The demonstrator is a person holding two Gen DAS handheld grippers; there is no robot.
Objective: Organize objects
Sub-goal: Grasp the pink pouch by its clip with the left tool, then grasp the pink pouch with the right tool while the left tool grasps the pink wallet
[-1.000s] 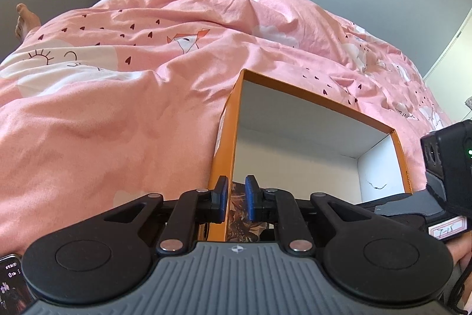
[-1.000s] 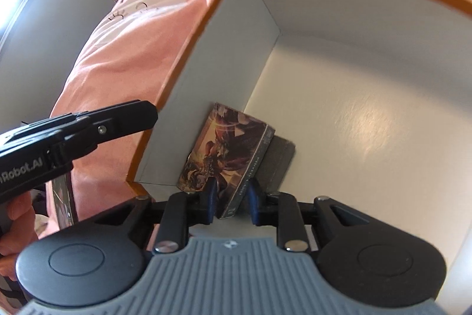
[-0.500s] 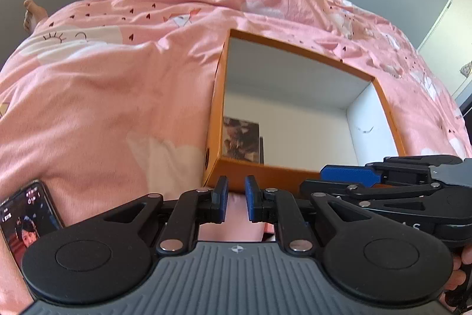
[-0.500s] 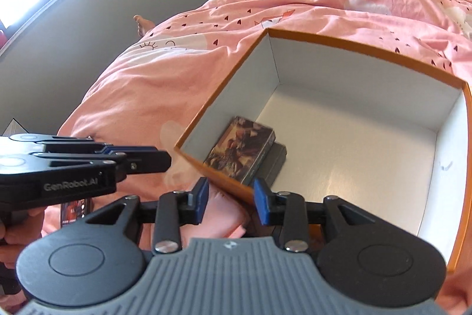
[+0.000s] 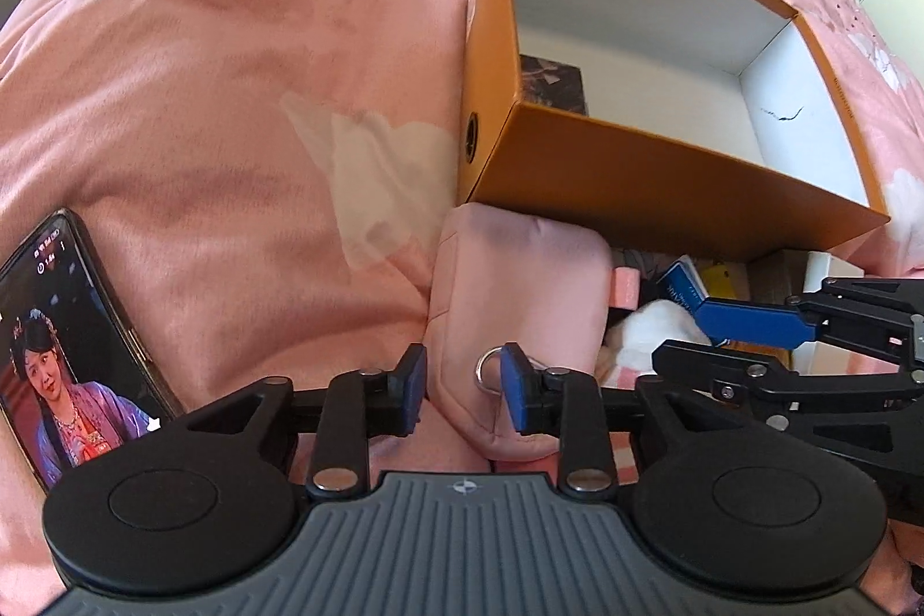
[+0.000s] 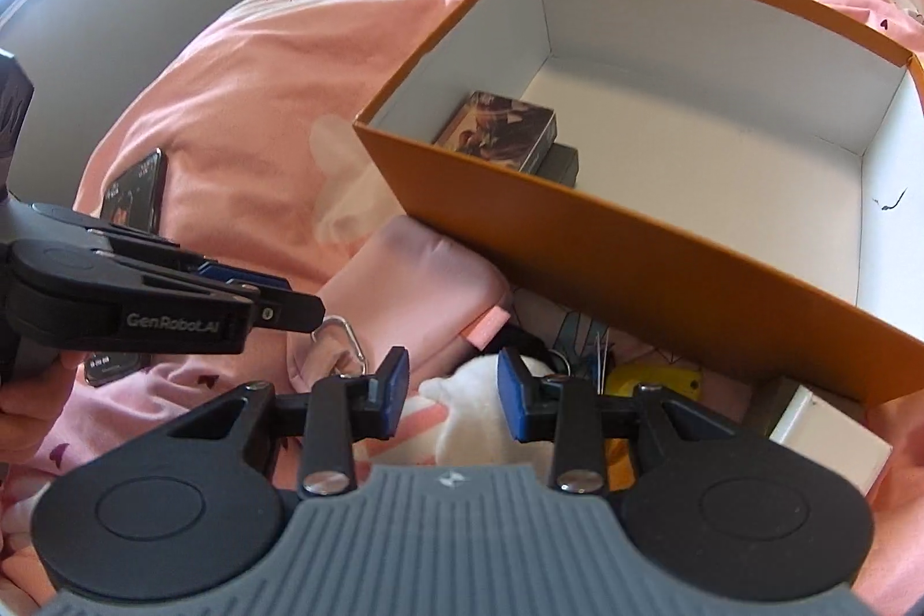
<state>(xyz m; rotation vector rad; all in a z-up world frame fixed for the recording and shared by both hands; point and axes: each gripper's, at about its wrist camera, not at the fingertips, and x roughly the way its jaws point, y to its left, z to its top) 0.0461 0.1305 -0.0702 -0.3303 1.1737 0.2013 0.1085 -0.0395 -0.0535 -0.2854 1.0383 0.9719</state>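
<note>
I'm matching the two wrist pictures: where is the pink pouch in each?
Left wrist: pink pouch low centre, between the open left hand-held gripper's fingers.
Right wrist: pink pouch left of centre, below the box corner.
Shared landmark: orange box.

A bed with a pink duvet (image 5: 242,108) carries everything. On it stand an open orange box (image 6: 664,264), a pink pouch (image 5: 520,281) touching the box's near wall, and a phone (image 5: 63,344) with a lit screen at the left. More small items lie beside the pouch.
</note>
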